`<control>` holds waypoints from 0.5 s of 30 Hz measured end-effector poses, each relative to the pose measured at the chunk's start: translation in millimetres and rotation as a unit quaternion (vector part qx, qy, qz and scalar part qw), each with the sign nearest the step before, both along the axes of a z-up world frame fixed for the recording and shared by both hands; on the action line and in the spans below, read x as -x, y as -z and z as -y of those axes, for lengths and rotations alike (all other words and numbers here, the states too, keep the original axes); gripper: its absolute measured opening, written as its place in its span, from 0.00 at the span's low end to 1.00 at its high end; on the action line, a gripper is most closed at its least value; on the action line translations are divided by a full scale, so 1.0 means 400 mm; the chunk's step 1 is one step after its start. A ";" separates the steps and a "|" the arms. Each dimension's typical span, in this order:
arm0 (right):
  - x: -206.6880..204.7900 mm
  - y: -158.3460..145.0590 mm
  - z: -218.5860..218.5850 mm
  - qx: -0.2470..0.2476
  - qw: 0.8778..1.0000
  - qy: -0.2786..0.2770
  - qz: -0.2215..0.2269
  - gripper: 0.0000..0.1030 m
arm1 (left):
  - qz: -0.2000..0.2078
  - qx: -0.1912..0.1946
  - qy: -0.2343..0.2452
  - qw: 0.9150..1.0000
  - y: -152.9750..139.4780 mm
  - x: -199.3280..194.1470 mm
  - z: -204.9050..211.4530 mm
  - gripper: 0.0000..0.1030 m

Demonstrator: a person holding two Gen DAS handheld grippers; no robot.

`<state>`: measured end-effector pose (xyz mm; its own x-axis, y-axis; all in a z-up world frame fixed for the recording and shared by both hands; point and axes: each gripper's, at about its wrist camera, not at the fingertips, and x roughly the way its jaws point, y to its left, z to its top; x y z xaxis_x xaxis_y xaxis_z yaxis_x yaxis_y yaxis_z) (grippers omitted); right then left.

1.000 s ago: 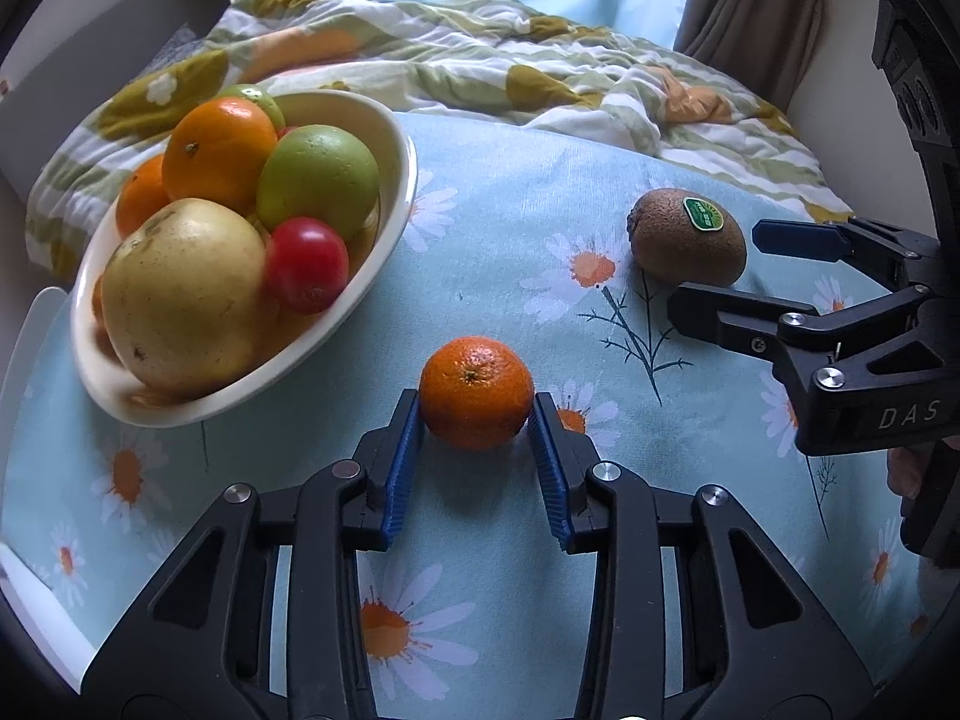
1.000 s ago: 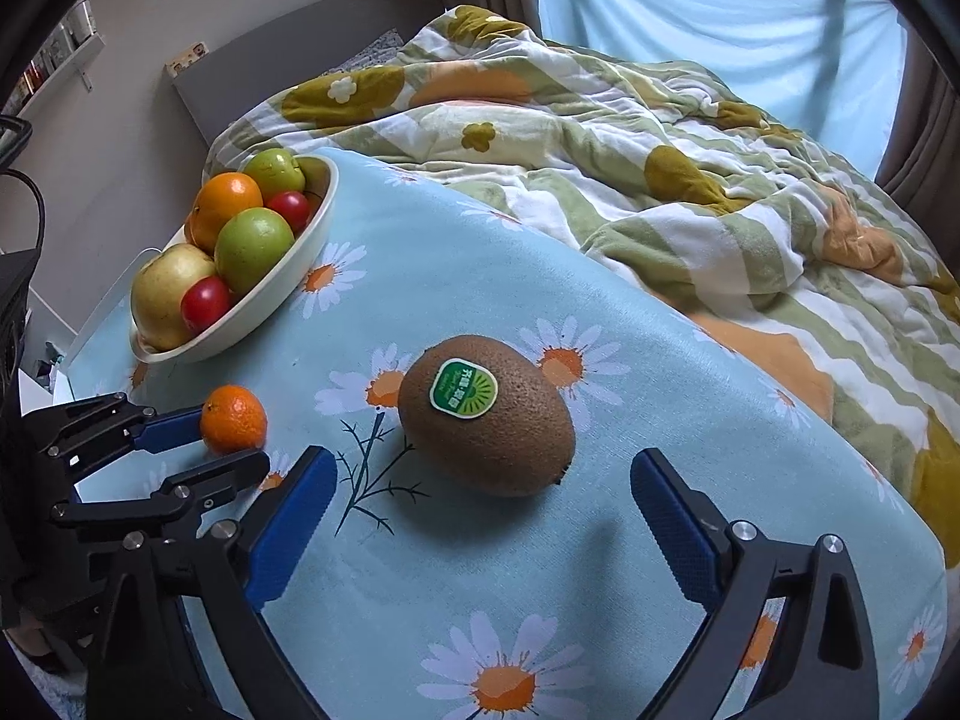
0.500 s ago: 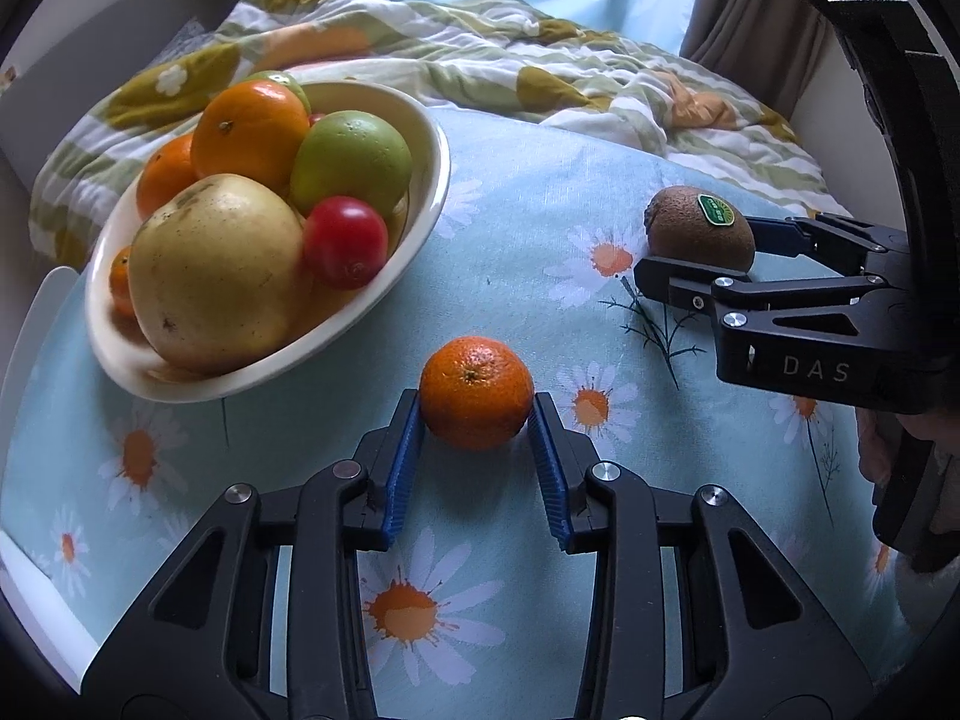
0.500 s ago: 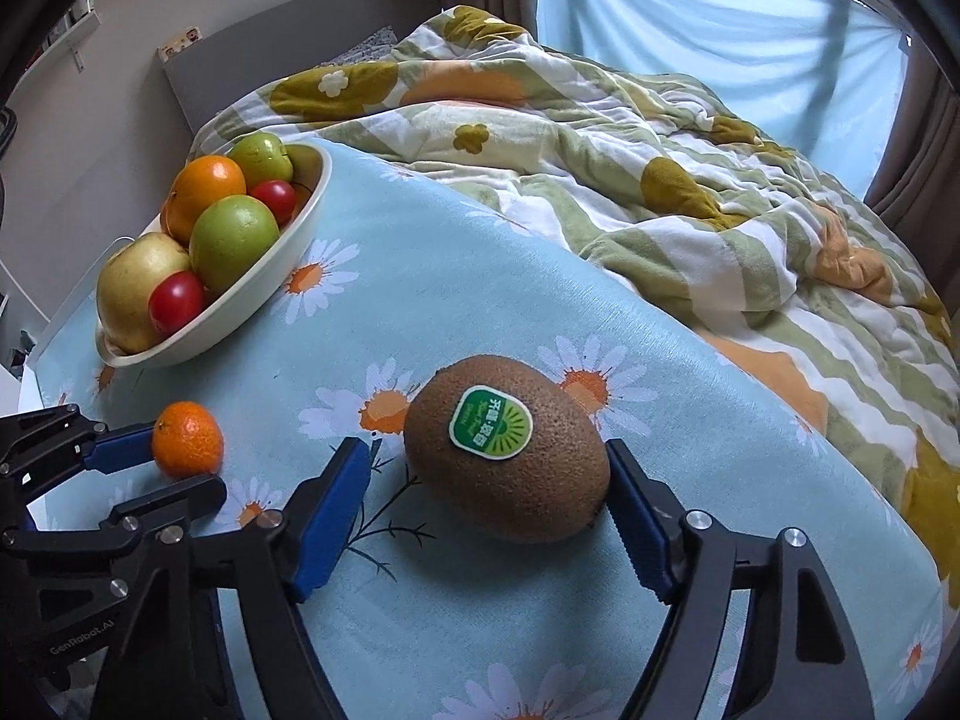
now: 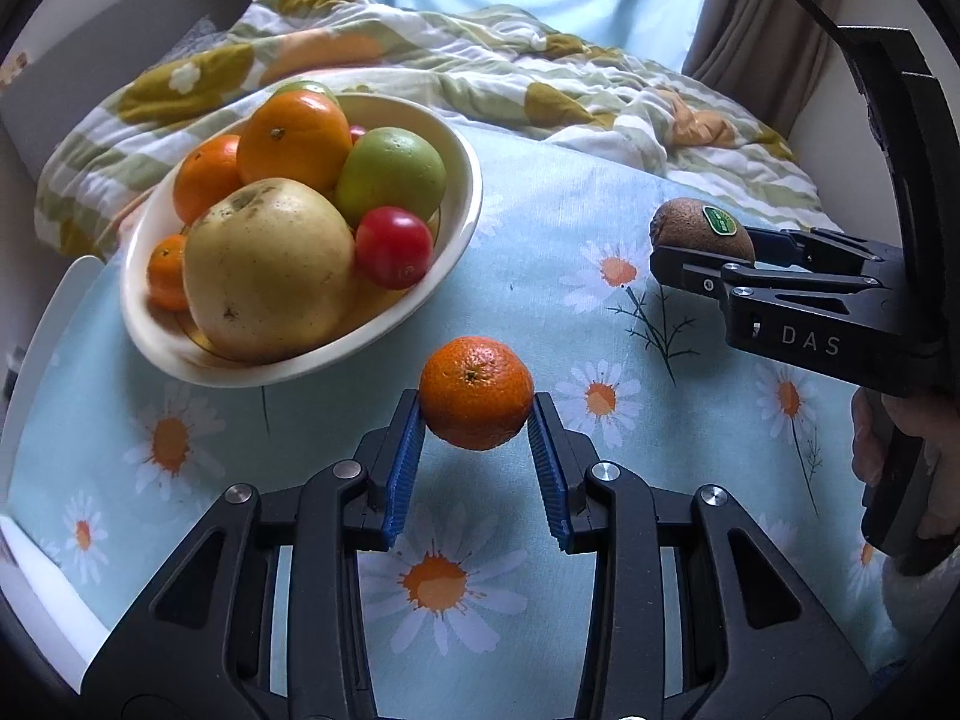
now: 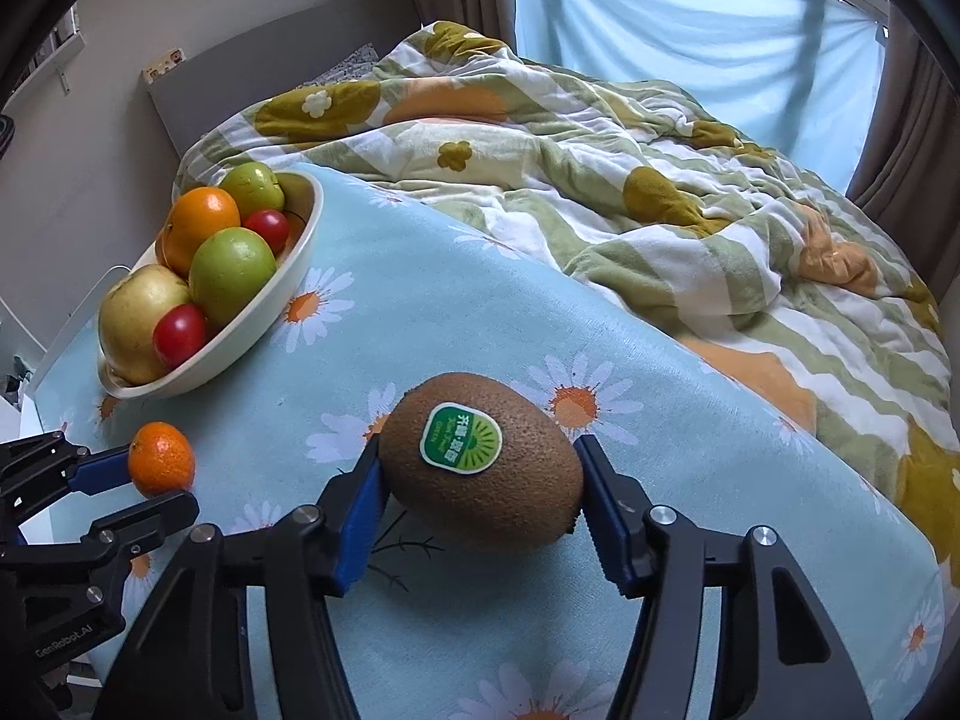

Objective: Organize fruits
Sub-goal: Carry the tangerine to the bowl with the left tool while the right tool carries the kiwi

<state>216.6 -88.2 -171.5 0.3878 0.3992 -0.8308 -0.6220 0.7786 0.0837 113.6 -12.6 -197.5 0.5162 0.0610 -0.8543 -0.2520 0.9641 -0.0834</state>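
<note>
At the far left, a cream bowl point(image 5: 462, 204) sits on the bench point(image 5: 540, 312), which is covered by a pale blue cloth printed with daisies. The bowl is heaped with fruit: a large yellow pear-like fruit point(image 5: 267, 267) at the front, a small red fruit point(image 5: 393, 246) beside it, a green apple point(image 5: 390, 174) behind that, and oranges point(image 5: 294, 138) stacked toward the back.

Just right of the bowl, the left hand-held gripper point(image 5: 477, 453) pinches a small mandarin point(image 5: 476, 399) between its blue pads point(image 5: 405, 468), one pad pressed against each side. The mandarin appears to hang slightly clear of the cloth, with a shadow below it, near the bowl's front rim but not touching it.

Further right, the right hand-held gripper point(image 6: 480, 510) has a brown kiwi point(image 6: 483, 459) with a green sticker between its blue fingers point(image 6: 360, 516). Its jaws are closing, and both pads already meet the kiwi's ends. Whether the kiwi's underside touches the cloth cannot be told. In the left wrist view, part of a person's hand point(image 5: 900, 456) grips that tool's handle at the right edge.

Beyond the bench lies a bed with a rumpled green, white and orange quilt point(image 6: 570, 180), and a light blue curtain point(image 6: 690, 36) hangs behind it.
</note>
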 end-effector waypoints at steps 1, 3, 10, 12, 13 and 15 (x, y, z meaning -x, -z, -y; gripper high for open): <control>0.004 -0.008 -0.001 -0.002 1.000 0.000 0.000 0.54 | 0.001 0.001 0.000 1.000 -0.008 0.005 -0.002 0.40; 0.013 -0.027 -0.004 -0.006 1.000 -0.001 0.001 0.54 | 0.006 0.004 0.000 1.000 -0.027 0.015 -0.005 0.40; 0.054 -0.112 -0.035 -0.012 1.000 -0.003 0.009 0.54 | 0.033 -0.003 0.008 0.999 -0.113 0.060 -0.037 0.40; 0.068 -0.142 -0.048 -0.017 1.000 0.005 0.010 0.54 | 0.040 -0.001 0.013 0.999 -0.139 0.071 -0.060 0.40; 0.076 -0.156 -0.054 -0.021 1.000 0.009 0.010 0.54 | 0.044 -0.002 0.017 0.999 -0.153 0.076 -0.072 0.40; 0.091 -0.182 -0.070 -0.026 0.999 0.019 0.008 0.54 | 0.051 -0.008 0.026 0.998 -0.180 0.085 -0.098 0.40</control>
<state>180.2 -60.0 -98.9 0.4162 0.4258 -0.8034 -0.5929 0.7970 0.1153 79.5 26.7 -125.5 0.6029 0.0463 -0.7965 -0.1934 0.9770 -0.0896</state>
